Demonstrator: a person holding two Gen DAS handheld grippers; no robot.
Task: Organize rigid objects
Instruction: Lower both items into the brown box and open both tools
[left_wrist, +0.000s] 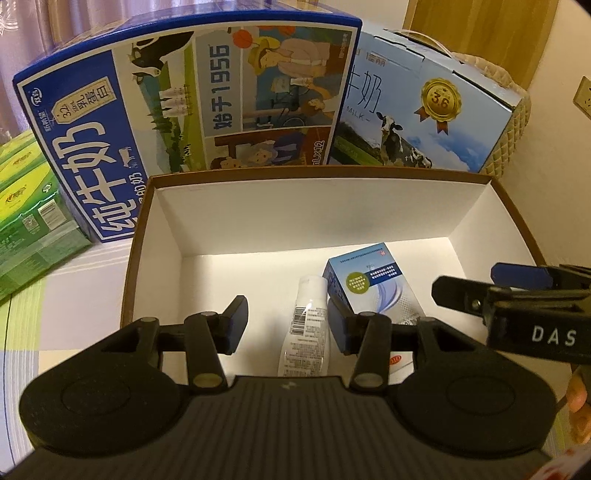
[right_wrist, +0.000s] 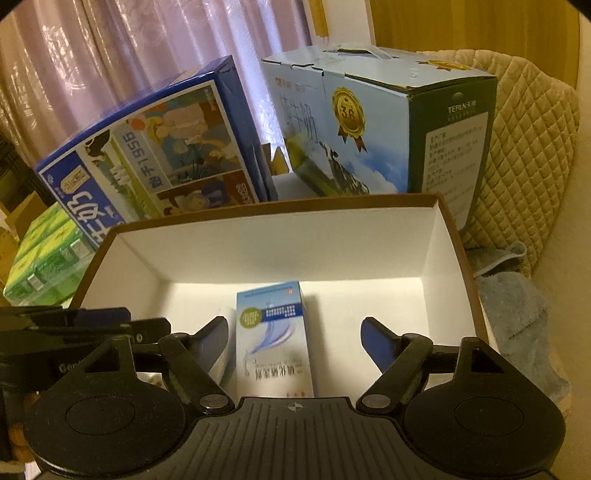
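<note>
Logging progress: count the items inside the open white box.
2: a white bottle lying near the middle and a blue carton beside it. Grippers may hide more near the front.

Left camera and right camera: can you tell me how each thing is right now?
Storage box: open, no lid.
White bottle: lying flat inside.
Small blue carton: in the box beside the bottle.
Left gripper: open, bottle between fingers.
Right gripper: open, carton between fingers.
Dark blue milk case: shut.
Light blue milk case: shut.
</note>
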